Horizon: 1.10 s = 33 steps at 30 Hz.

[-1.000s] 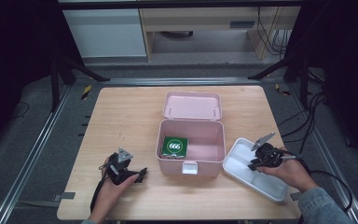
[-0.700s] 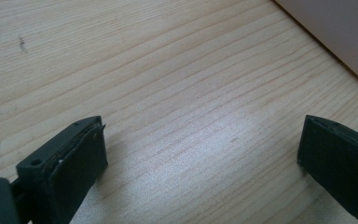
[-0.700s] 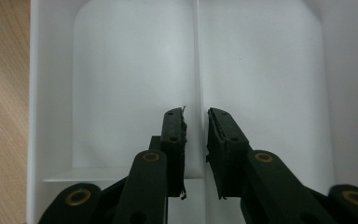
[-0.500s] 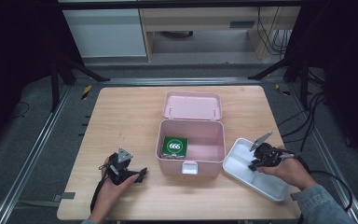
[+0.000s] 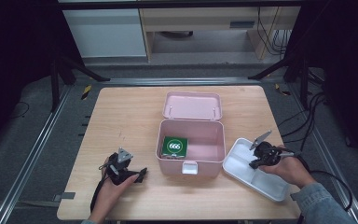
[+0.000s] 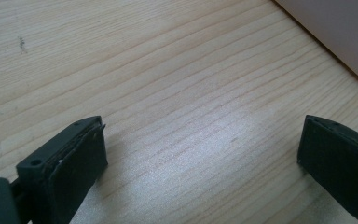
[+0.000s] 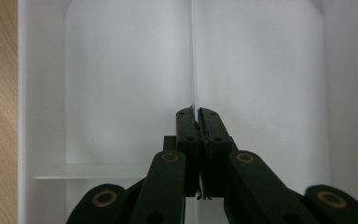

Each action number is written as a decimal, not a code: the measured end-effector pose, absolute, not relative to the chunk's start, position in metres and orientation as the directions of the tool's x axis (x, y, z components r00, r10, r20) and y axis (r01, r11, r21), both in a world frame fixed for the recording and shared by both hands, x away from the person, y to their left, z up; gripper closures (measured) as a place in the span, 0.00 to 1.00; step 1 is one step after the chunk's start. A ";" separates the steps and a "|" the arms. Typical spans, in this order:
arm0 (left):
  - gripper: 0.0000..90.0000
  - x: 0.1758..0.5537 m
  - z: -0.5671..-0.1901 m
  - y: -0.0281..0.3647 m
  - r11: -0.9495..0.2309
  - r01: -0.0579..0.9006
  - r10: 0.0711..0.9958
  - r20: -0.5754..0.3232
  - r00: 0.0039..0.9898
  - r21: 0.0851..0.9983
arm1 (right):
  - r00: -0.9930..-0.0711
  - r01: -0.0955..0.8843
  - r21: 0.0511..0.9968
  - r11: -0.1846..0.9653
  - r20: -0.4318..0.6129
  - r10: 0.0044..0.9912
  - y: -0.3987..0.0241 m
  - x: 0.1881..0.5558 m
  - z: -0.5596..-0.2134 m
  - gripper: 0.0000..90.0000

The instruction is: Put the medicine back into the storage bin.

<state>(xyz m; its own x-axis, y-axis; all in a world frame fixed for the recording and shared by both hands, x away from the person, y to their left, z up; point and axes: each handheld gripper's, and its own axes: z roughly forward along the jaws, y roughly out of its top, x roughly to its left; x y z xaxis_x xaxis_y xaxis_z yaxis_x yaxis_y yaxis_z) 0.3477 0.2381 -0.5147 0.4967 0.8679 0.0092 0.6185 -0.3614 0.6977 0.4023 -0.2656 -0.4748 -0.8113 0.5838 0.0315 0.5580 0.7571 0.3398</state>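
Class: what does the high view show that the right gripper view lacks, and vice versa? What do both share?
High view: an open pink plastic box with a square green packet inside, and the left gripper over the wooden table. Right gripper view: its jaws, just closing, pinch a thin white divider. Both: the right gripper and the white plastic compartment tray.
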 end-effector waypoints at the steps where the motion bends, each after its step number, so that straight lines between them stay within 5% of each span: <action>1: 0.00 0.348 -0.515 0.238 -0.362 0.618 0.868 0.009 0.497 0.698 | -0.812 0.556 0.342 0.758 0.028 0.583 -0.265 0.402 -0.475 0.99; 16: 0.00 0.348 -0.515 0.238 -0.360 0.618 0.868 0.009 0.496 0.699 | -0.779 0.548 0.522 0.653 0.036 0.626 -0.292 0.403 -0.441 1.00; 33: 0.00 0.348 -0.515 0.238 -0.361 0.618 0.868 0.009 0.497 0.699 | -0.763 0.523 0.608 0.597 0.023 0.646 -0.301 0.403 -0.414 1.00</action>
